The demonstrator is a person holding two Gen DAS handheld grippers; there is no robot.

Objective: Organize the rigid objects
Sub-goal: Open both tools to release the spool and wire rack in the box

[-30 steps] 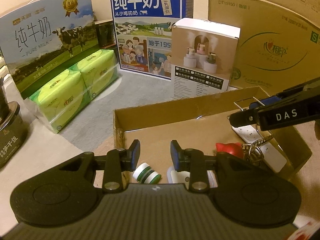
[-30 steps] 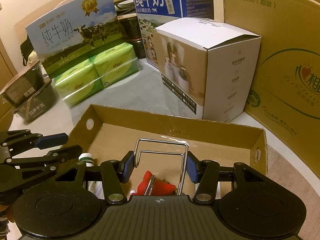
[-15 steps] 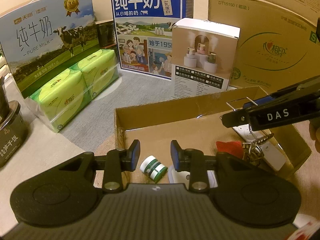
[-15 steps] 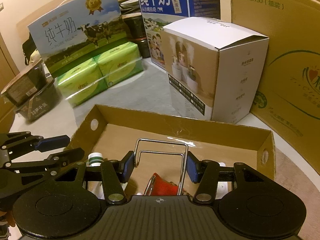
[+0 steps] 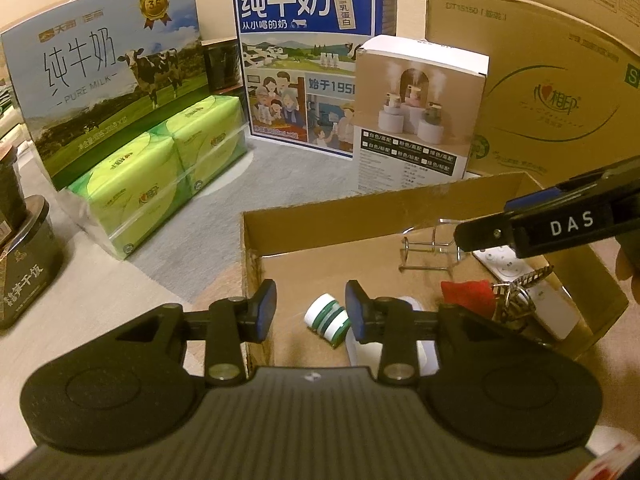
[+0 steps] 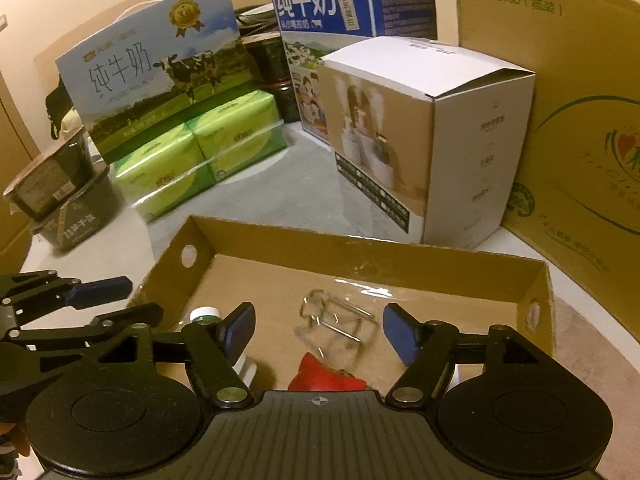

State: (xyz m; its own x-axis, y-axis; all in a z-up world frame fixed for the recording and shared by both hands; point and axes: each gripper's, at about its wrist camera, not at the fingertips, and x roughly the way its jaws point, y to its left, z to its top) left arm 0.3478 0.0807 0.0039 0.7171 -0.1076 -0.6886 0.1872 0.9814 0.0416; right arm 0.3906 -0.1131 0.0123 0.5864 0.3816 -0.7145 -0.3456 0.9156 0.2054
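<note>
A shallow cardboard tray (image 5: 360, 210) (image 6: 360, 248) holds a bent wire stand (image 5: 430, 248) (image 6: 336, 320), a green-and-white bottle (image 5: 326, 318) (image 6: 205, 314), a red object with keys (image 5: 466, 290) (image 6: 324, 374) and a white power strip (image 5: 532, 292). My right gripper (image 6: 318, 328) is open above the tray, and the wire stand lies loose on the tray floor between and beyond its fingers. My left gripper (image 5: 310, 306) is open and empty over the tray's left corner, with the bottle just beyond it.
Behind the tray stand a white humidifier box (image 5: 416, 108) (image 6: 424, 136), two milk cartons (image 5: 104, 84) (image 5: 304, 48), a green tissue pack (image 5: 160, 176) and a large brown carton (image 5: 540, 68). Dark tins (image 5: 22, 264) sit at the left.
My right gripper has opened and let go of the wire stand, which now lies tipped on the tray floor. My left gripper has hardly moved.
</note>
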